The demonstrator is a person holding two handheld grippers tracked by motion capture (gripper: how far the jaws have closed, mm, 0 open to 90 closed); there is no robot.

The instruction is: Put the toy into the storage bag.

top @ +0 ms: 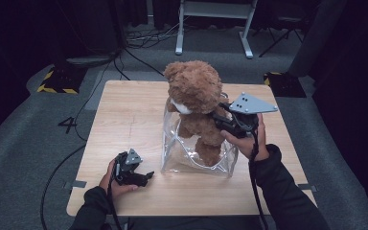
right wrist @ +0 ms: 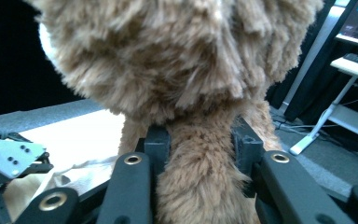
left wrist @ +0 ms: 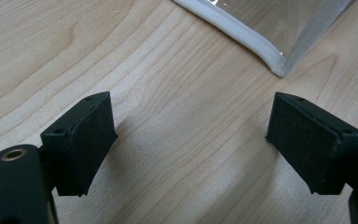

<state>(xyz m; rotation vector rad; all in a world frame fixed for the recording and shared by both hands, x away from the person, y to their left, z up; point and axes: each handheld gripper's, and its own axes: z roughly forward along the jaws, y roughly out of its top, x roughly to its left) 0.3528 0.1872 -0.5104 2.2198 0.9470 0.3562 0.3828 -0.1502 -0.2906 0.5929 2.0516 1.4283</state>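
The right gripper (top: 224, 120) has its two black jaws closed on the fluffy brown plush teddy bear (top: 196, 100), pinching it about the middle of the body; in the right gripper view the fur (right wrist: 200, 177) bulges between the jaws. The bear stands upright with its legs down inside a clear soft plastic pouch with a white seam (top: 196, 153), its head and chest well above the rim. The left gripper (top: 146, 178) rests low on the table, jaws spread wide and empty, just beside the pouch's near left corner (left wrist: 279, 70) and not touching it. Nothing steadies the pouch, so as I judge it, pushing the bear down could fold the limp walls or tip the pouch over, and lifting could drag the pouch up with the legs. The grip is on soft pile, so the bear could also twist or slide in the jaws. The surface is a light wood-grain table (top: 124, 110), otherwise bare, standing on grey carpet (top: 19, 143) with black cables (top: 62, 163) trailing across it, a yellow-and-black striped base (top: 57, 81) and a white desk frame (top: 211, 24) beyond, in a dark room.
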